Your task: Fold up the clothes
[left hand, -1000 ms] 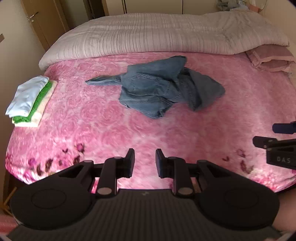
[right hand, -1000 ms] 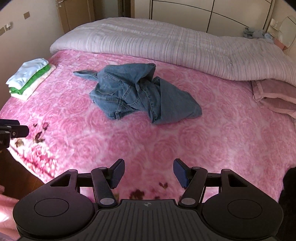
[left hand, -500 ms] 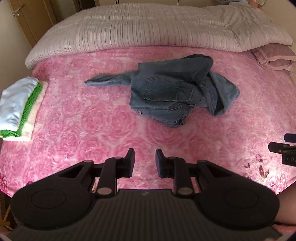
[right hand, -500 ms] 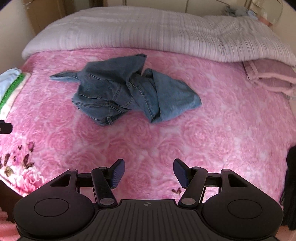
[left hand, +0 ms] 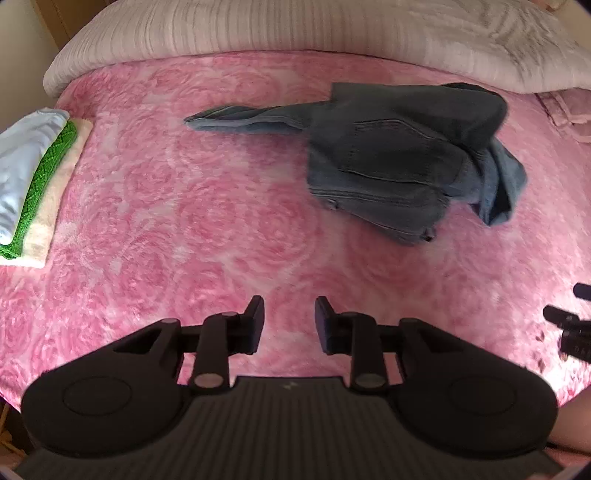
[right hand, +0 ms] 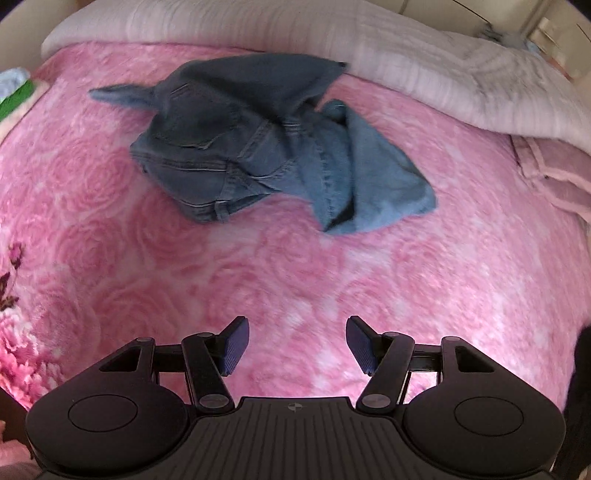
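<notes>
A crumpled pair of blue jeans [left hand: 399, 162] lies in a heap on the pink rose-patterned bedspread [left hand: 207, 221], one leg trailing out to the left. In the right wrist view the jeans [right hand: 258, 147] lie ahead and slightly left. My left gripper [left hand: 289, 320] hovers over bare bedspread, well short and left of the jeans, open with a narrow gap and nothing in it. My right gripper [right hand: 297, 341] is open wide above the bedspread [right hand: 443, 295], also short of the jeans and holding nothing. The right gripper's tip [left hand: 570, 325] shows at the right edge of the left wrist view.
A stack of folded clothes [left hand: 33, 177], white, green and cream, sits at the bed's left edge. A pale ribbed quilt [left hand: 295, 26] runs along the head of the bed. A folded pink blanket [right hand: 554, 173] lies at the right.
Both grippers have moved forward over the bed toward the jeans, which now look larger and closer. The left gripper's gap has widened slightly. The jeans themselves have not moved.
</notes>
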Action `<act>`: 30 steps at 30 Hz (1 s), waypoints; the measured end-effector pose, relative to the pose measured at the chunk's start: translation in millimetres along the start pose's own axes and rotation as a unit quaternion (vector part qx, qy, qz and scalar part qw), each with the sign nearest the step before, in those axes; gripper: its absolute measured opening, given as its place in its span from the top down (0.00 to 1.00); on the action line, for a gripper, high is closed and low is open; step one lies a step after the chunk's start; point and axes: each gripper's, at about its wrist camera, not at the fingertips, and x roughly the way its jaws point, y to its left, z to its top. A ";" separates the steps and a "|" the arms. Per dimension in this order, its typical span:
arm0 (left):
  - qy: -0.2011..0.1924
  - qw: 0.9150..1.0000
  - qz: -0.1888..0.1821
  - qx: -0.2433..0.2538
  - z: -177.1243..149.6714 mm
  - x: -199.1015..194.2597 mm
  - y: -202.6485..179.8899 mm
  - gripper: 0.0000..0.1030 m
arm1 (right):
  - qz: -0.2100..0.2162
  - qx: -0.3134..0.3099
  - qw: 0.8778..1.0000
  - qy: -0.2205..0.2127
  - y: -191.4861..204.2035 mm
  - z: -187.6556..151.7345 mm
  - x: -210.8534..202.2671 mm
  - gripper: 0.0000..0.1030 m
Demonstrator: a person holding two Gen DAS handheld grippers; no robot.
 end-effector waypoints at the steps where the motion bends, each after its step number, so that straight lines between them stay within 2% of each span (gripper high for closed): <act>1: 0.000 1.000 0.001 -0.003 3.2 4.2 3.2 0.74 | 0.001 -0.008 1.000 -0.001 4.2 2.4 5.1 0.40; 10: 0.004 1.000 -0.004 -0.013 31.9 48.8 14.0 0.73 | 0.011 -0.096 0.995 -0.024 39.9 31.7 56.4 0.34; 15: 0.016 0.999 -0.010 -0.030 40.7 78.4 15.6 0.73 | 0.017 -0.164 0.986 -0.033 59.3 41.7 93.3 0.31; 19: 0.022 0.999 -0.017 -0.042 47.2 98.2 18.2 0.73 | 0.014 -0.213 0.975 -0.056 74.5 49.9 114.9 0.20; 23: 0.021 0.999 -0.016 -0.044 55.1 112.9 24.2 0.73 | 0.013 -0.216 0.973 -0.078 89.5 60.3 135.7 0.16; 30: 0.022 0.999 -0.007 -0.049 65.1 129.0 38.3 0.73 | -0.031 -0.240 0.965 -0.102 96.7 68.1 154.7 0.15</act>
